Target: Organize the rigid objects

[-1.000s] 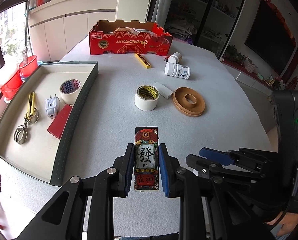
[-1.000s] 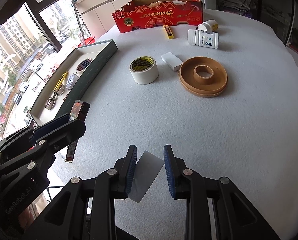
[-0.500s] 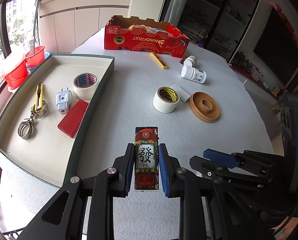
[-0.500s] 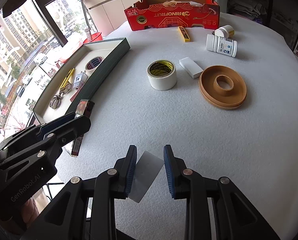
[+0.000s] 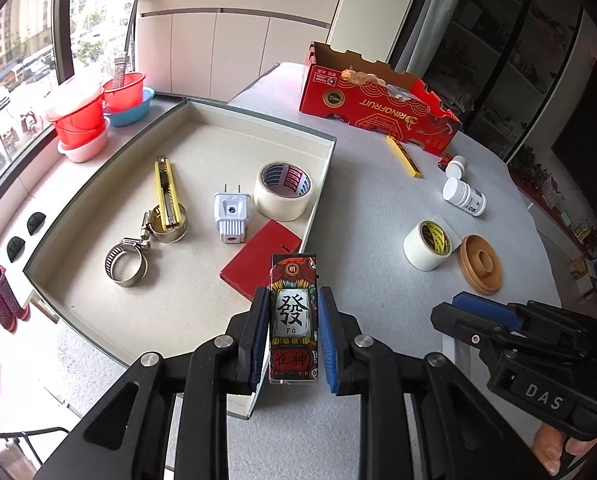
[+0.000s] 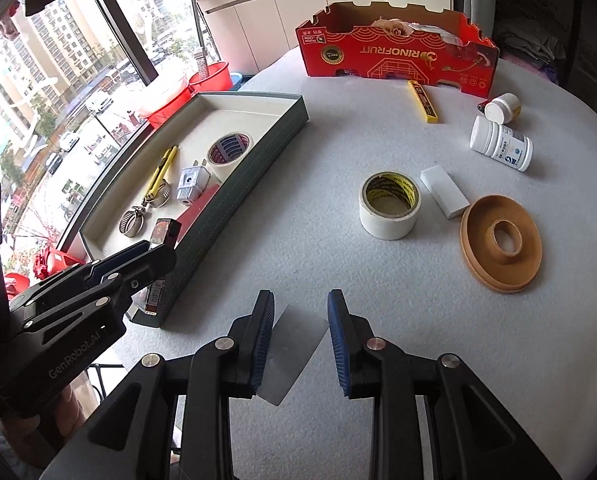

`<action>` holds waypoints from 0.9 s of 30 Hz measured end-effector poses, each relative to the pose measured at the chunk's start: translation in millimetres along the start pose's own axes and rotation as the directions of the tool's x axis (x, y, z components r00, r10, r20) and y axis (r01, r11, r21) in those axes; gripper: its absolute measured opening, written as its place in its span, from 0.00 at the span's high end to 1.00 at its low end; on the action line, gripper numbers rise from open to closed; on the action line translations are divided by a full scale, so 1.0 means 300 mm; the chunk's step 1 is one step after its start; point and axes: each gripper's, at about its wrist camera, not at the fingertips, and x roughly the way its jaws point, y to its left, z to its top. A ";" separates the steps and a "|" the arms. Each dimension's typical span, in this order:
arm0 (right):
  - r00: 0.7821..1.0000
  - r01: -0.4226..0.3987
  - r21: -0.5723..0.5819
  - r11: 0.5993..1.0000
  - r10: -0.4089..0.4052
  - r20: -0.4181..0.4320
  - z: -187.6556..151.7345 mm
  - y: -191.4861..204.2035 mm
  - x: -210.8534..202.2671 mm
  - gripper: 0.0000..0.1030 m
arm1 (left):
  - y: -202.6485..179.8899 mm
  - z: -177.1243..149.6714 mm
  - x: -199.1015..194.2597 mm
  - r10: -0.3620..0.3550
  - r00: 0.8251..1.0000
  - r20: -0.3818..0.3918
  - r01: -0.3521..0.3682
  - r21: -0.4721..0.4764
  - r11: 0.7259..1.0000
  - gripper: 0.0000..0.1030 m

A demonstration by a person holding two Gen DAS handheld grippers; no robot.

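Left wrist view
Left gripper [image 5: 293,336]: jaws clamped on card box [image 5: 294,316].
Card box axis: lengthwise along the fingers, far end over tray [image 5: 318,184] right wall.
Surface: grey table [image 5: 370,216]; window at left.

Right wrist view
Right gripper [image 6: 301,338]: jaws clamped on grey card [image 6: 294,354], tilted diagonally.
Card box: held over tray's near right corner.

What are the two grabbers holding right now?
Left gripper: shut on the mahjong-picture box, over the tray's edge.
Right gripper: shut on a flat grey card.
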 end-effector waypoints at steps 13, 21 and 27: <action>0.995 -0.065 -0.111 0.992 0.074 0.074 0.269 0.213 0.081 0.72 | 0.276 0.163 0.007 0.168 0.983 0.078 -0.154 -0.160 0.975 0.75; 0.993 -0.092 -0.086 0.992 0.098 0.059 0.358 0.273 0.207 0.72 | 0.320 0.188 0.087 0.220 0.974 0.051 -0.209 -0.171 0.963 0.75; 0.995 -0.094 -0.088 0.992 0.097 0.033 0.379 0.295 0.276 0.72 | 0.341 0.193 0.124 0.239 0.970 0.031 -0.230 -0.177 0.957 0.75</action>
